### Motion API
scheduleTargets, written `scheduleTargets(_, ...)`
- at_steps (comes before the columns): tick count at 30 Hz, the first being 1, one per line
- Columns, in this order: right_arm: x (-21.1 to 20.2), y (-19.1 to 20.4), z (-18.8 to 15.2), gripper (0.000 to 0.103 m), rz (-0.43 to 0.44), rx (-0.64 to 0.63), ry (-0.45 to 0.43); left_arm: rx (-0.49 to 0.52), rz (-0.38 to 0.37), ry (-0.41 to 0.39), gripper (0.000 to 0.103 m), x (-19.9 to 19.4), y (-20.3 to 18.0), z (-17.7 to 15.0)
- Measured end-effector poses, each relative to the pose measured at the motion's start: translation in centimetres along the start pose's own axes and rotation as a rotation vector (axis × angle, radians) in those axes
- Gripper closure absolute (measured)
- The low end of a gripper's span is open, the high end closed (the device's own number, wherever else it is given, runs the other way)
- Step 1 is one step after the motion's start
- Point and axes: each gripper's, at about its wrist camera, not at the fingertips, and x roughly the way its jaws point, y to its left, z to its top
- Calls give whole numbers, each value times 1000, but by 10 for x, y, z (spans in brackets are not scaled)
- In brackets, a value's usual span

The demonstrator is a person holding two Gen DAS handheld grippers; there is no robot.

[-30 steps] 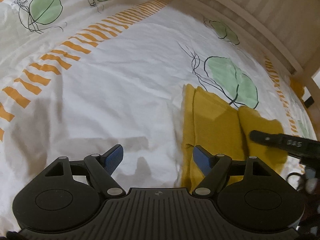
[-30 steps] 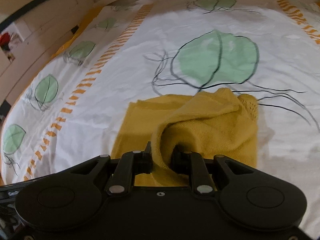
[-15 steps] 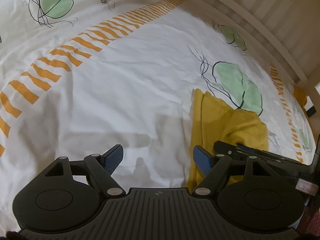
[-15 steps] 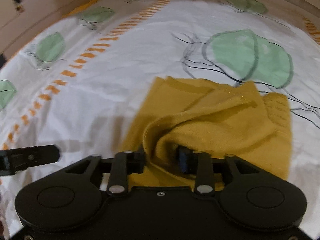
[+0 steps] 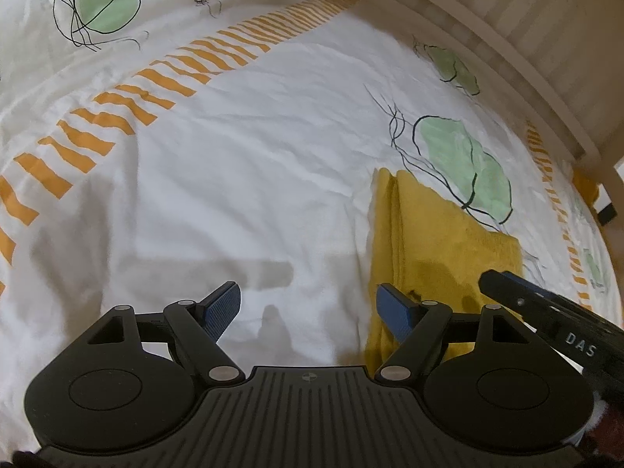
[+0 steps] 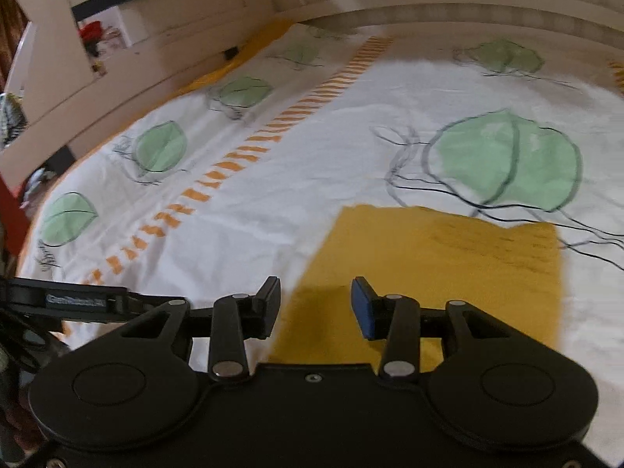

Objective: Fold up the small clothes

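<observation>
A mustard-yellow knit garment (image 6: 440, 261) lies folded flat as a rectangle on the bed sheet; it also shows in the left wrist view (image 5: 433, 241) at the right. My right gripper (image 6: 315, 306) is open and empty, above the garment's near left corner. My left gripper (image 5: 308, 306) is open and empty, over bare sheet just left of the garment, its right fingertip (image 5: 394, 308) at the garment's edge. The right gripper's body shows at the right of the left wrist view (image 5: 546, 312).
The white bed sheet (image 5: 234, 179) has green leaf prints and an orange dashed stripe (image 5: 163, 93). A wooden bed frame (image 5: 507, 50) runs along the far side. Furniture and clutter (image 6: 97, 39) stand beyond the bed at the left.
My right gripper was shut on a fold of the yellow garment; it has let go and opened, and the garment now lies flat. The left gripper stayed open.
</observation>
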Motion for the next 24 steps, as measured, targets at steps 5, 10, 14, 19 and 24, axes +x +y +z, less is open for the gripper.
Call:
scheduleTargets(5,3,-3,-16,51,-20,-13,23,8,-2,2,27,2,-1,-1)
scheduleTargets(10,-5,31,-47,51,28,-163,-2,20,-14,-1,27,3,-2,-2)
scheduleTargets(14,-8,71,-72,52,7,-372,-25,29,-7,0,27,4,-3,-3)
scheduleTargets(19,2,98,-92,53,-94,-565,-34,44,-4,3,27,7,-6,-5)
scheduleTargets(24,8,96,-99,62,-134,-597,-40,61,-16,-4,27,9,-7,-6)
